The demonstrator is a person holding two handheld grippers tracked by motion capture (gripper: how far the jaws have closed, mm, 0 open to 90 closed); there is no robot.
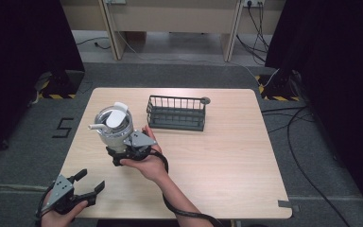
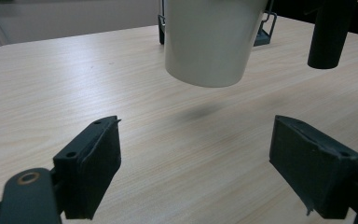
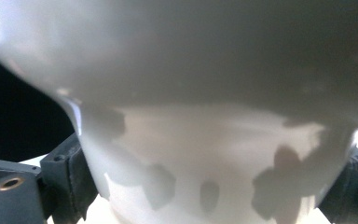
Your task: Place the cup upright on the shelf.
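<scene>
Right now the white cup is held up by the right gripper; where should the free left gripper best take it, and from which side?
Probably the bare lower wall of the white cup, from the person's left. The right gripper clamps the side nearer the person. The left gripper is open, and the cup tapers downward, so the jaws should fit around it.

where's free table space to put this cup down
Free: the wide right half of the table, right of the right gripper and in front of the wire basket. Also bare: the strip between the lifted cup and the open left gripper. Crowded: around the basket.
</scene>
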